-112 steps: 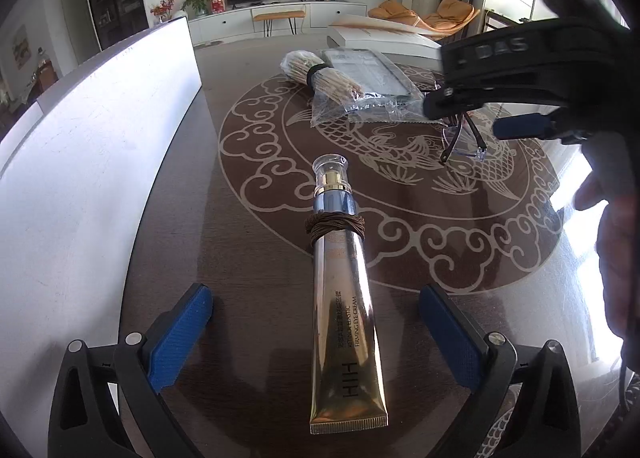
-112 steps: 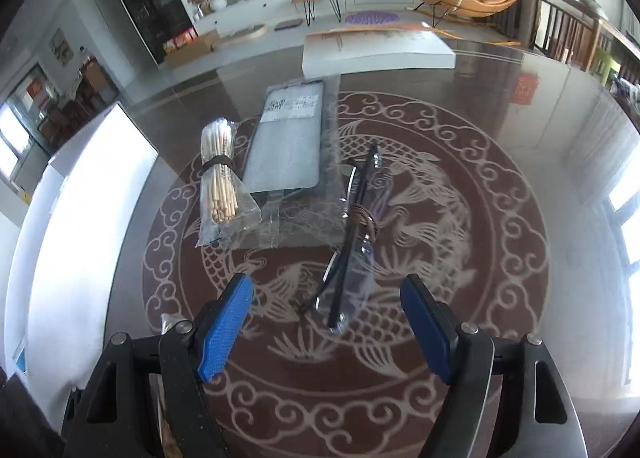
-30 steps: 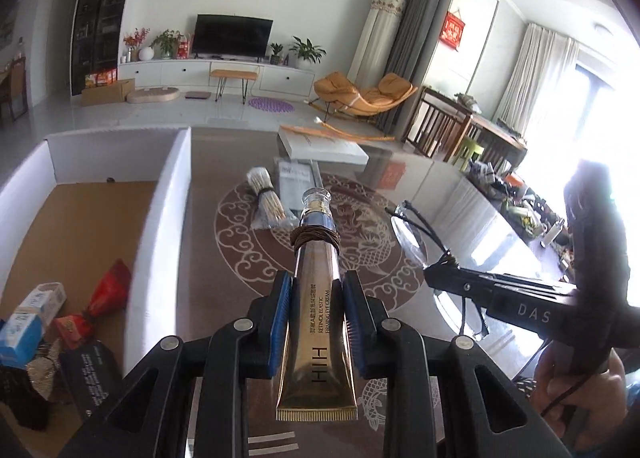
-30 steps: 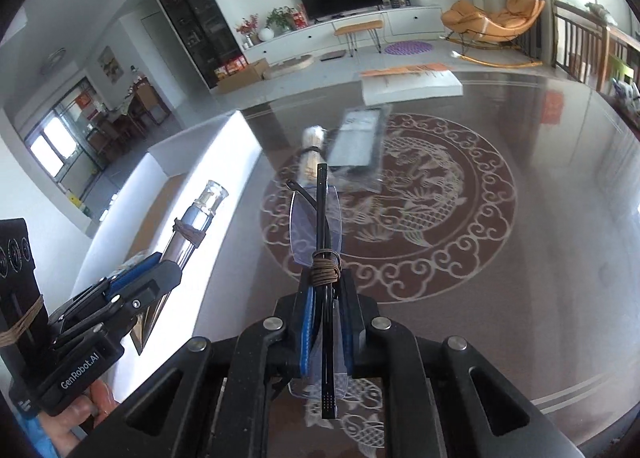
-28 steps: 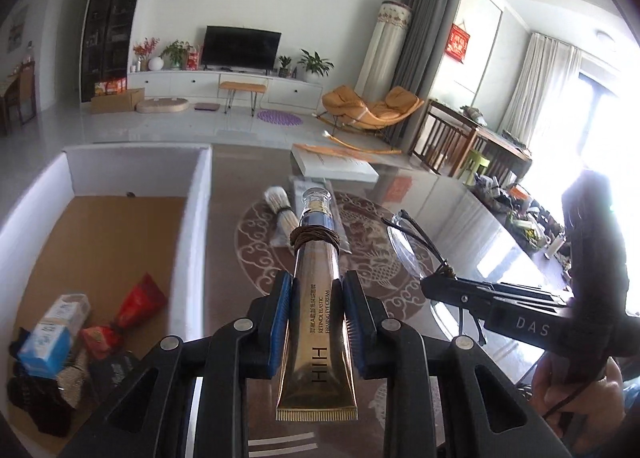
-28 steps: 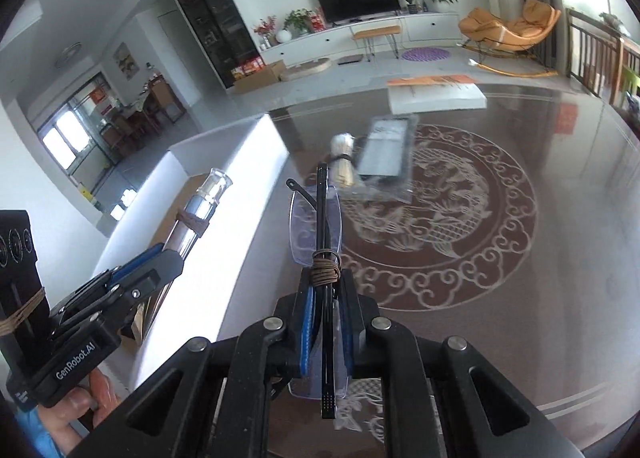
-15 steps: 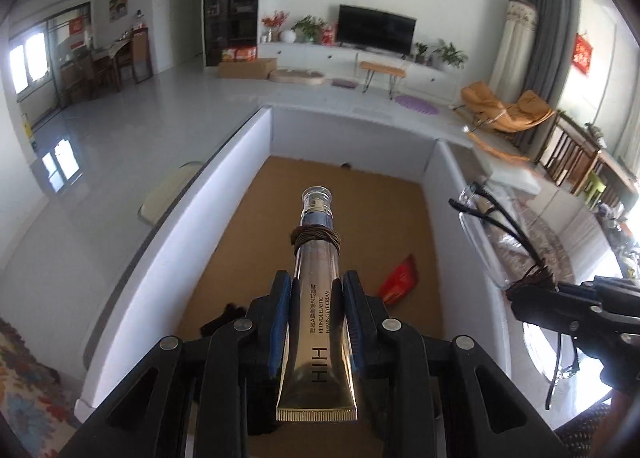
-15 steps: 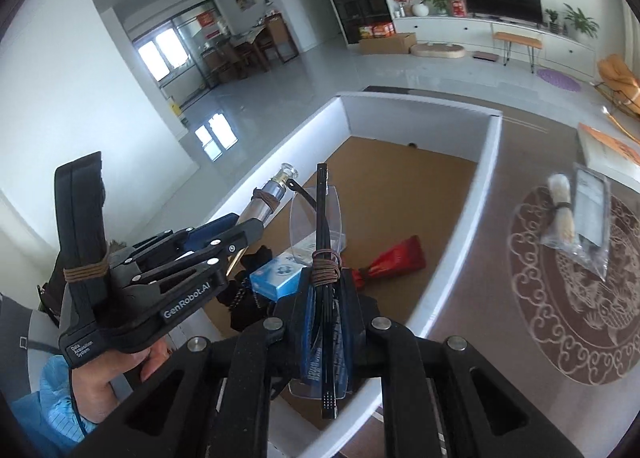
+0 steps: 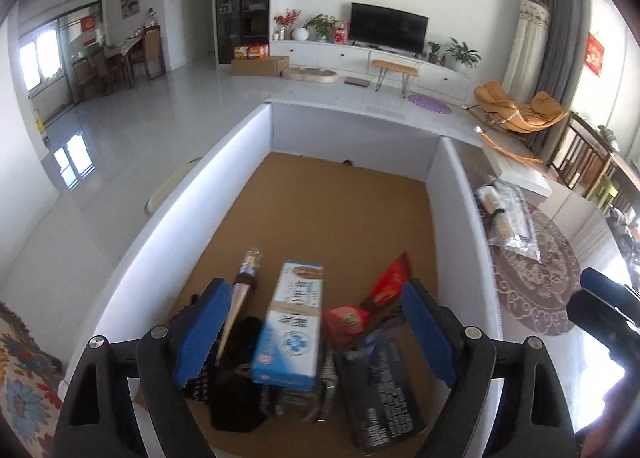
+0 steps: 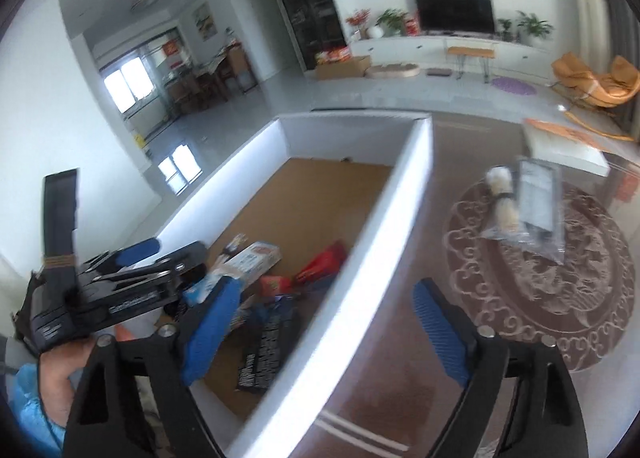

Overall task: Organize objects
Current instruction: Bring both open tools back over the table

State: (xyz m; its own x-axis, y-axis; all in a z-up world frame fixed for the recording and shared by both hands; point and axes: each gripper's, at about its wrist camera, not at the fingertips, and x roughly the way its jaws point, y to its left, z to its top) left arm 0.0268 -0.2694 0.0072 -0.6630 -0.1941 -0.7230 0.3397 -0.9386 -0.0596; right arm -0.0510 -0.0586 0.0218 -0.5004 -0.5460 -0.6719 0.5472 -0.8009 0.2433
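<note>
Both tools have let go since a second ago: the gold tube [image 9: 242, 300] has left the left tool [image 9: 316, 334] and now sits in the box, and the glasses are gone from the right tool [image 10: 326, 332]; I cannot find them now.

The counter [image 10: 404, 370] is dark brown and shiny, with a big round curly pattern [image 10: 560, 290] on it. On it stands a big white box [image 9: 460, 218] with tall smooth walls and a flat brown cardboard floor. The box is long with square corners.

In the near end of the box lies a pile of things. A long blue and white carton [image 9: 292, 330] rests on top, tilted. Just beside it on the right is a dark flat pack [image 9: 380, 382] with small white print. A shiny red packet [image 9: 390, 282] pokes up past that. The thin gold tube with its clear cap leans on the left of the carton.

Out on the round pattern lies a crinkly clear bag [image 10: 524, 206] with pale sticks and a flat grey card inside.

The left tool hangs over the pile, its blue ridged pads [image 9: 202, 332] wide apart and opening, with nothing pressed between them. The right tool is over the box wall, its pads [image 10: 440, 334] wide apart and opening too, holding nothing. A hand [image 10: 56, 382] in a blue sleeve grips the left tool.
</note>
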